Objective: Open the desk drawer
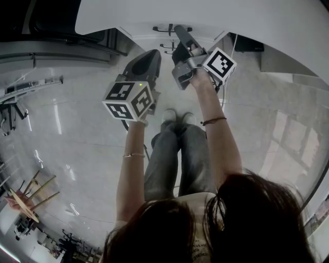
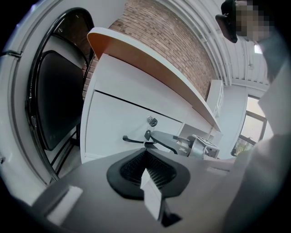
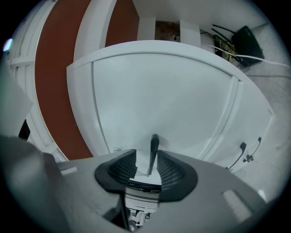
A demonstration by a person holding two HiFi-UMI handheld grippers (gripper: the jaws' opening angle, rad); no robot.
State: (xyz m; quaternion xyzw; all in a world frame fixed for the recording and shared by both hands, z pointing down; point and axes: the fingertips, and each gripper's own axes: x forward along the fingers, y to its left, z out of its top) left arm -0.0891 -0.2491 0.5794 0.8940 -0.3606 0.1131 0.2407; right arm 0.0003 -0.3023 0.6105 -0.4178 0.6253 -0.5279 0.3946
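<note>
— Where's the right claw?

— I have the right gripper [image 3: 148, 160] up at the drawer [image 3: 177, 91], which sits just under the white desktop [image 1: 216, 15], ahead of the person's legs. Its 2 pads [image 3: 123, 166] stand apart. The dark handle [image 3: 153, 146] runs upright through the gap between them, close by the right pad. I see neither pad pressing on it.

— And the drawer itself?

— It looks shut to me, with its front flush. The wide lens bends every edge, though, so I won't swear to it. In the left gripper view I see 1 small lock [image 2: 152, 121] on the front, just above the handle, and the right gripper's nose is at that handle.

— The left one?

— The left gripper [image 2: 146, 154] hangs back, well apart from the drawer and pointing toward it. Its jaws are closed together with nothing between them. A black chair [image 2: 54, 104] stands off to its left, beside the drawer unit.
</note>
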